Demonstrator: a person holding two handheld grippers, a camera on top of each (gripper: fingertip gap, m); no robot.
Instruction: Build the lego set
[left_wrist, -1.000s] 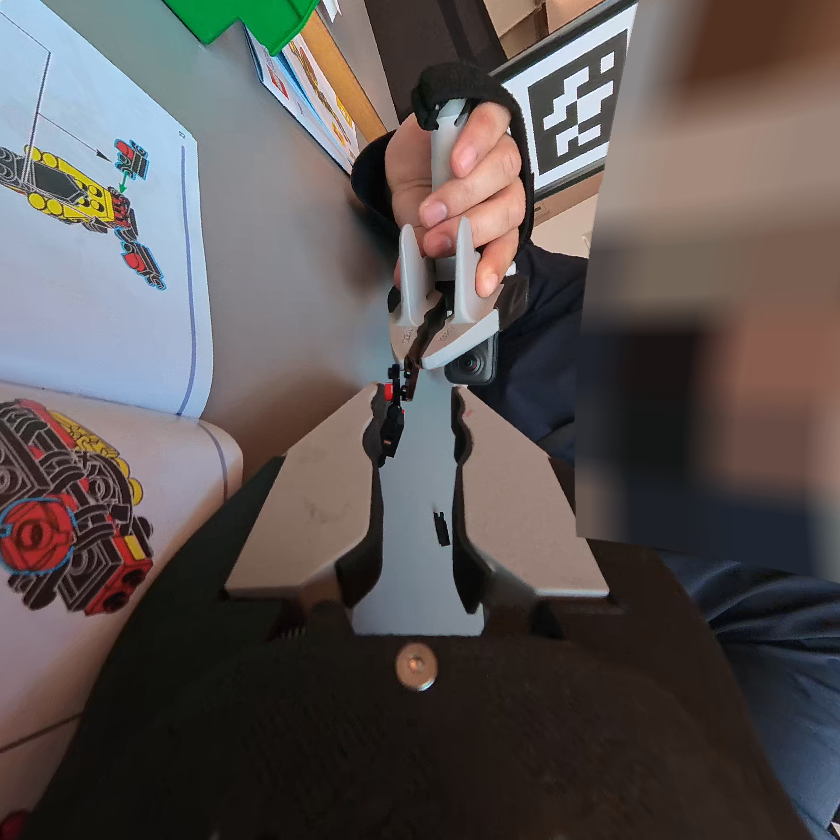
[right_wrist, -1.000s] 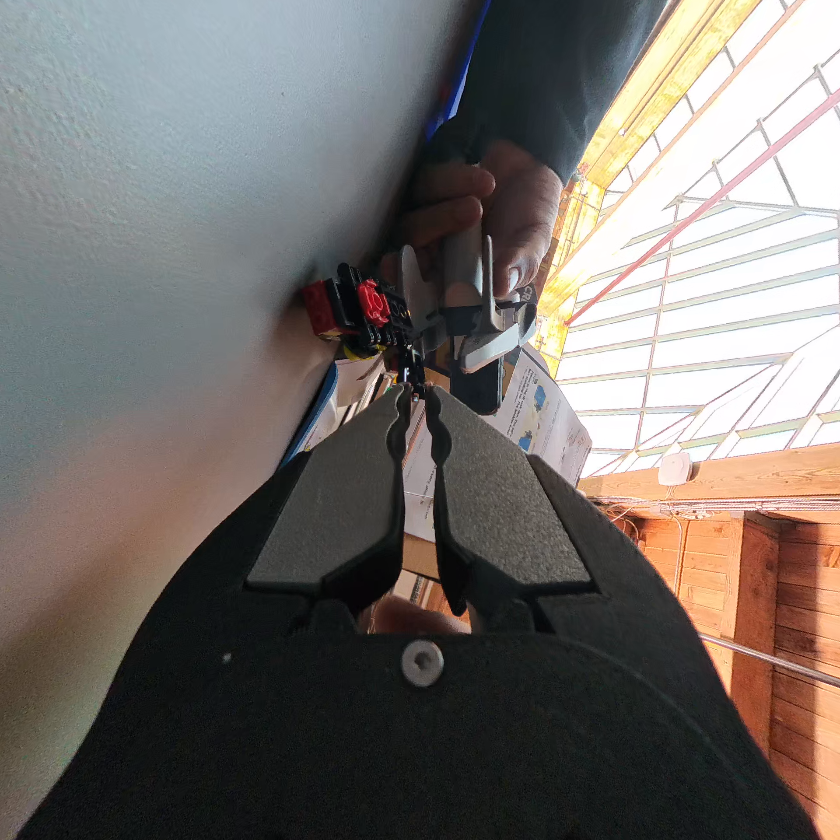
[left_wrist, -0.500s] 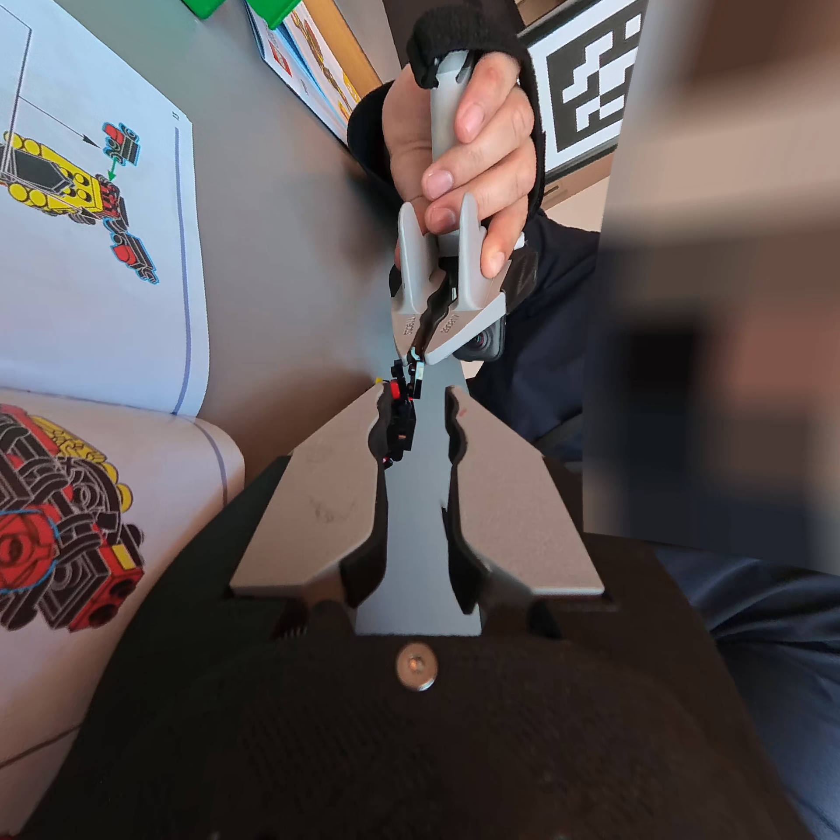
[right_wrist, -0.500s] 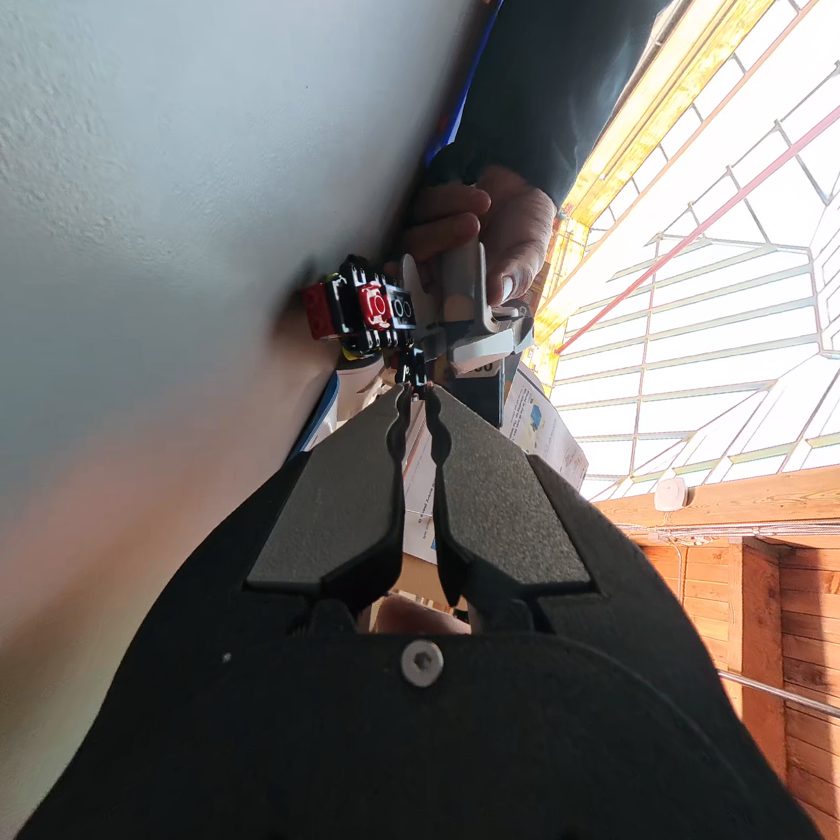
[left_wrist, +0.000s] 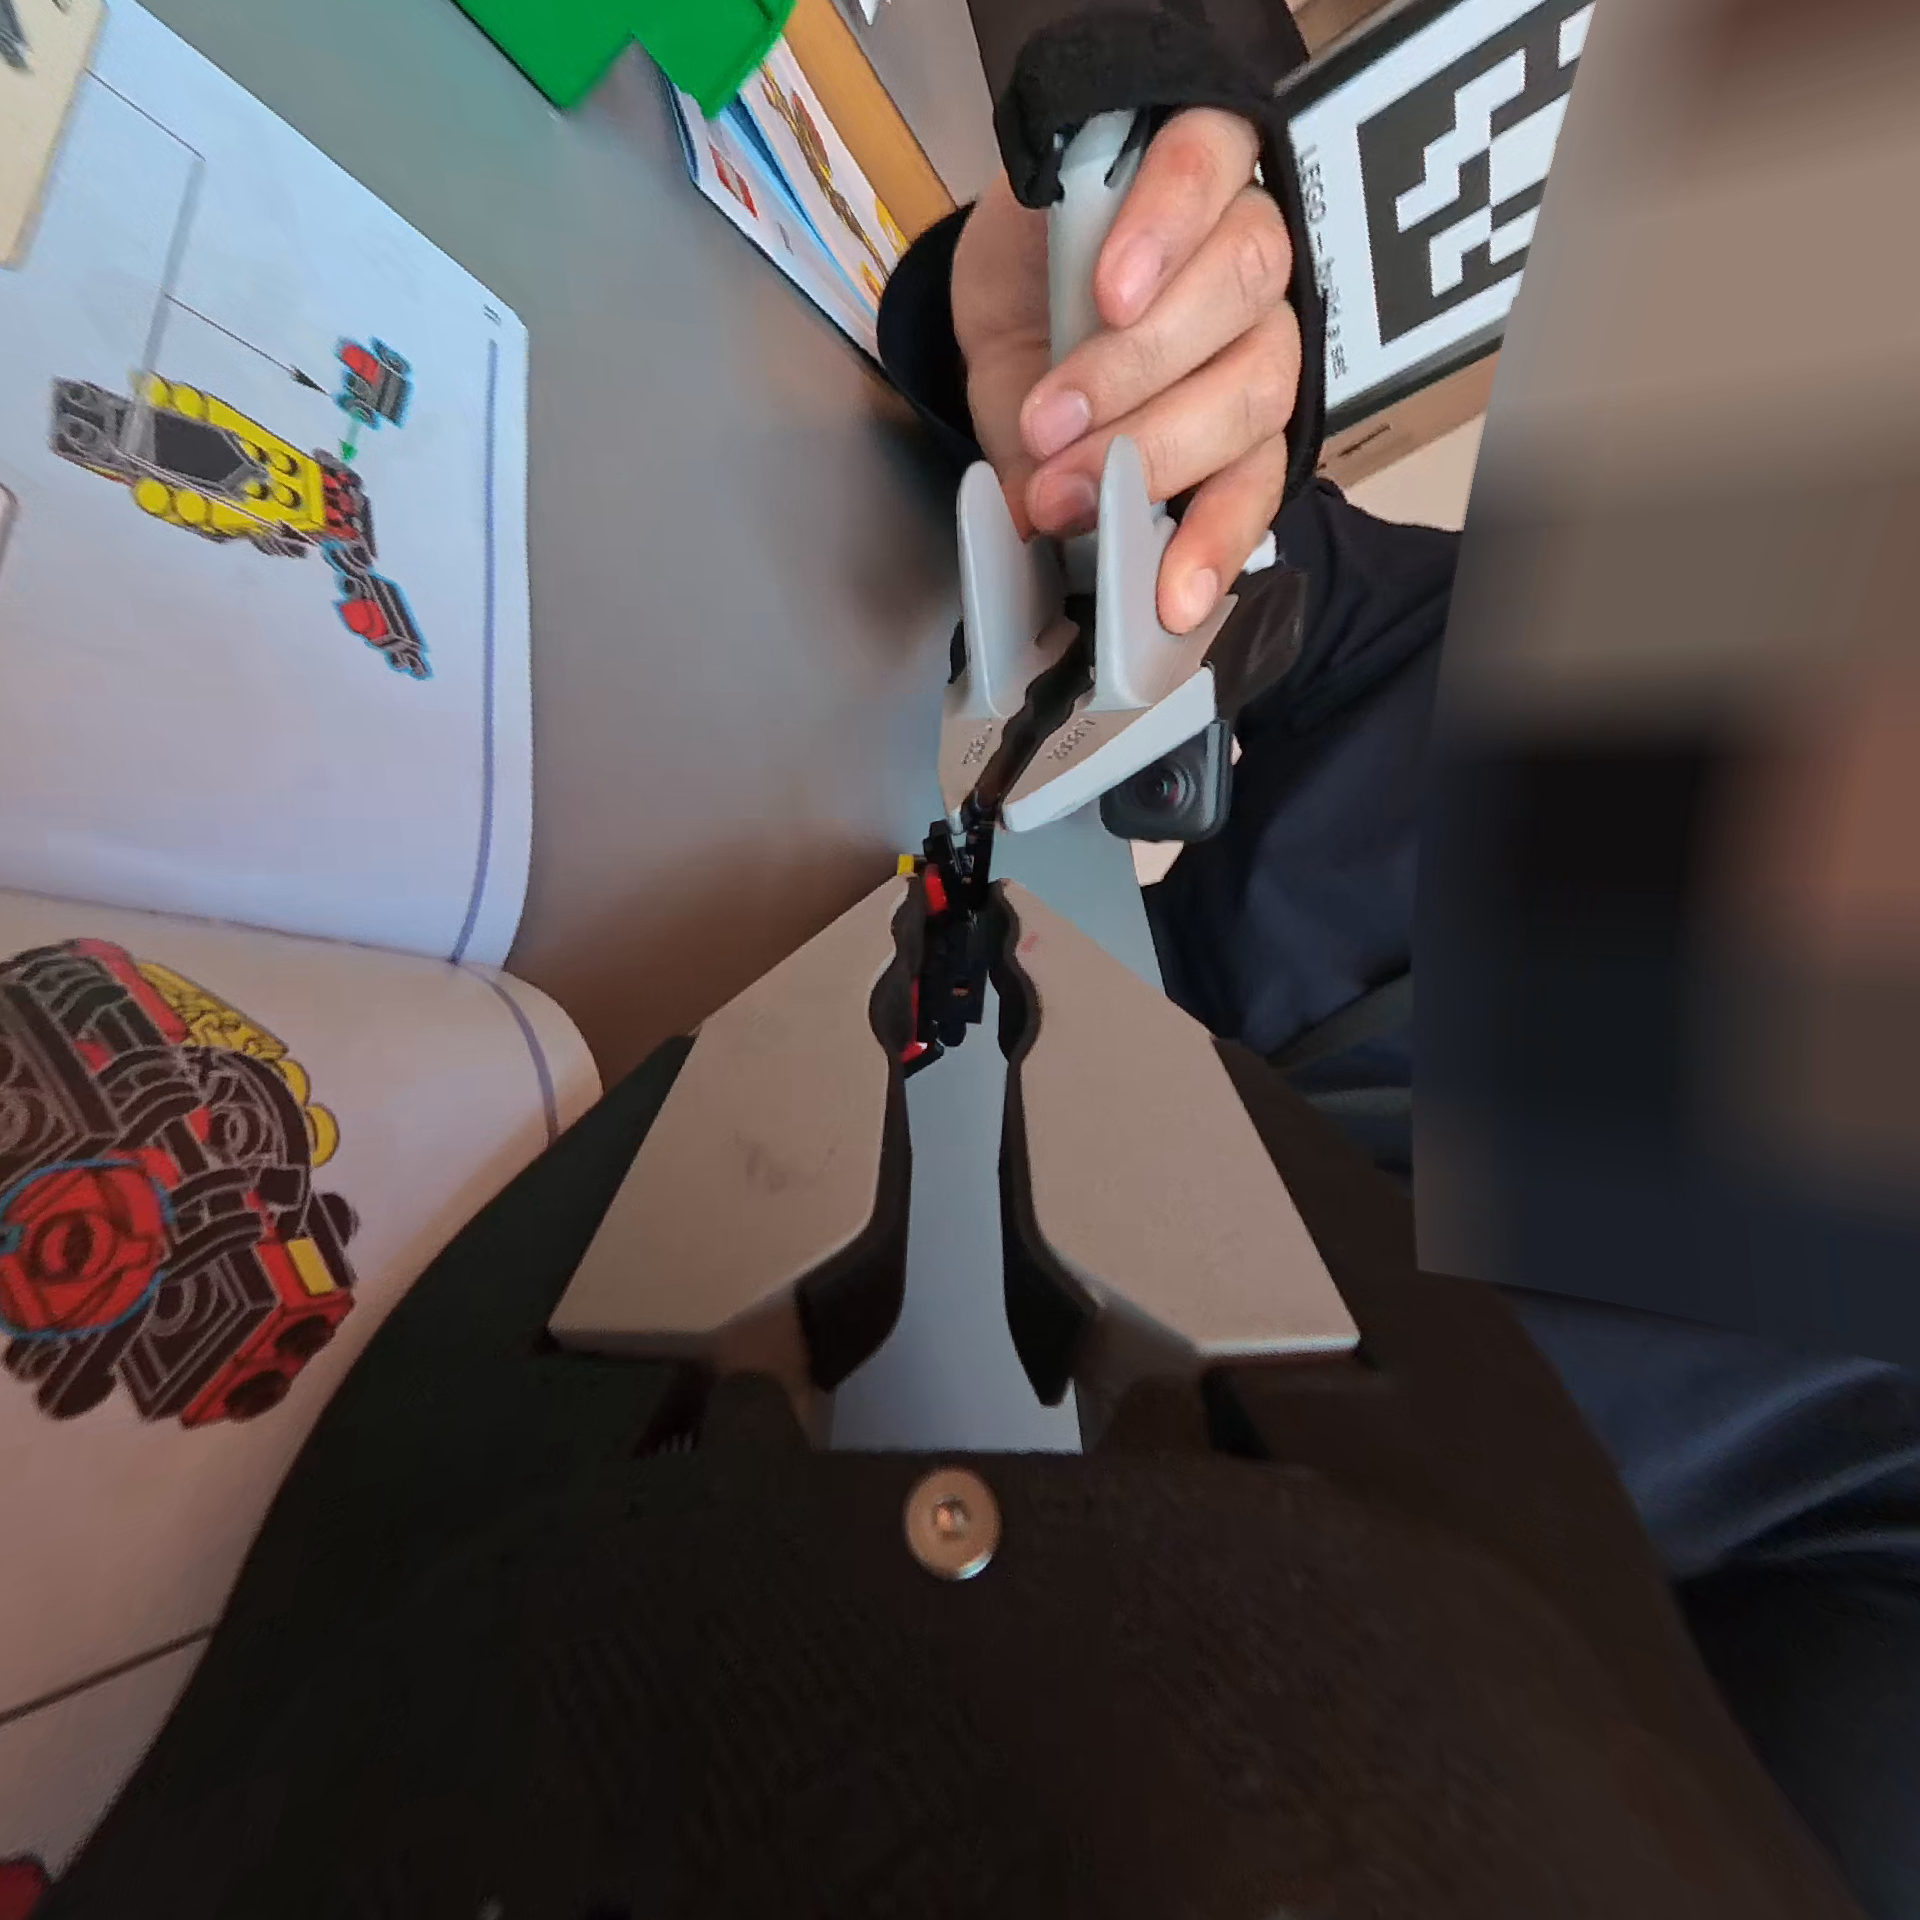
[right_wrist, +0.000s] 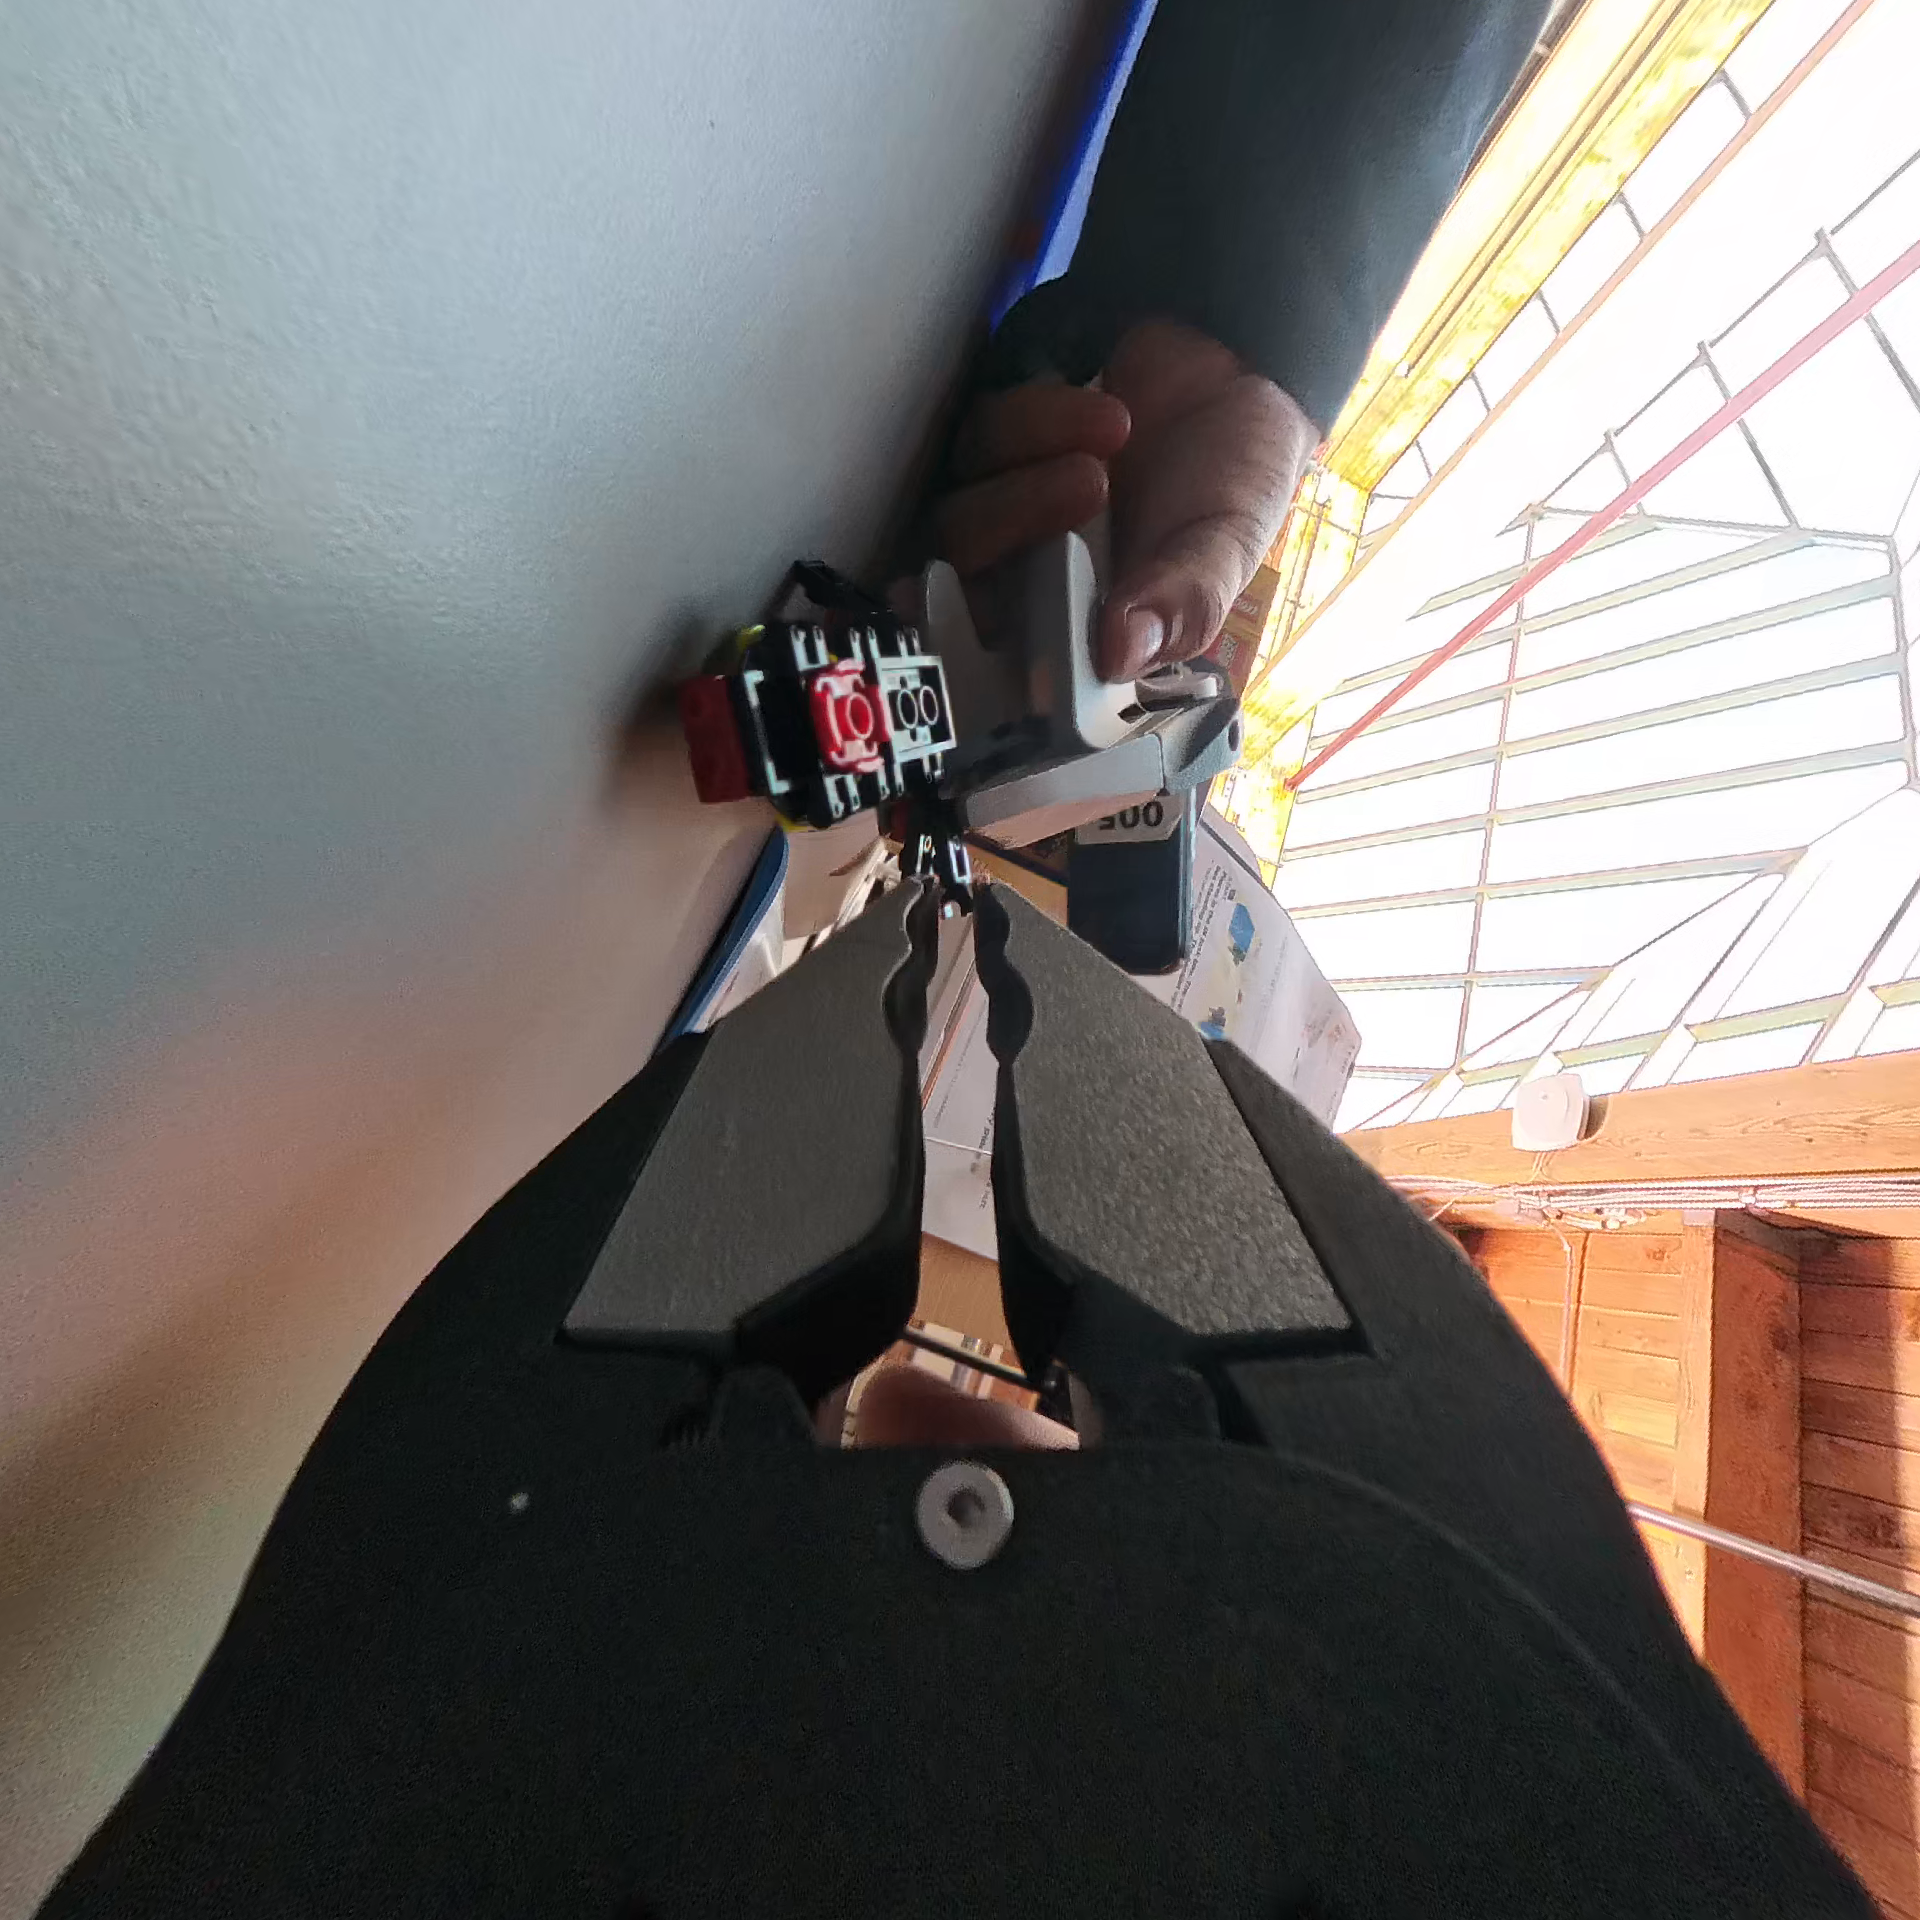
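Note:
My left gripper (left_wrist: 951, 914) is shut on a black and red lego assembly (left_wrist: 943, 971), which sits between its fingertips above the grey table (left_wrist: 675, 520). My right gripper (left_wrist: 982, 816) comes in from above, shut on a small black piece (left_wrist: 971, 844) that touches the top of the assembly. In the right wrist view my right gripper (right_wrist: 948, 899) pinches that black piece (right_wrist: 940, 857) at its tips. Just beyond it the left gripper (right_wrist: 961, 748) holds the assembly (right_wrist: 831, 727), whose red round part faces the camera.
An open instruction booklet (left_wrist: 260, 623) lies on the table at the left. A green bin (left_wrist: 623, 42) and a lego box (left_wrist: 810, 187) stand at the far edge. A black-and-white marker board (left_wrist: 1455, 187) stands behind the person's hand (left_wrist: 1143, 364). The tips of both grippers are at nearly the same place.
My left gripper's fingers have closed in on the assembly. The assembly has turned so that its red round face shows to the right wrist camera. The two grippers have come closer together.

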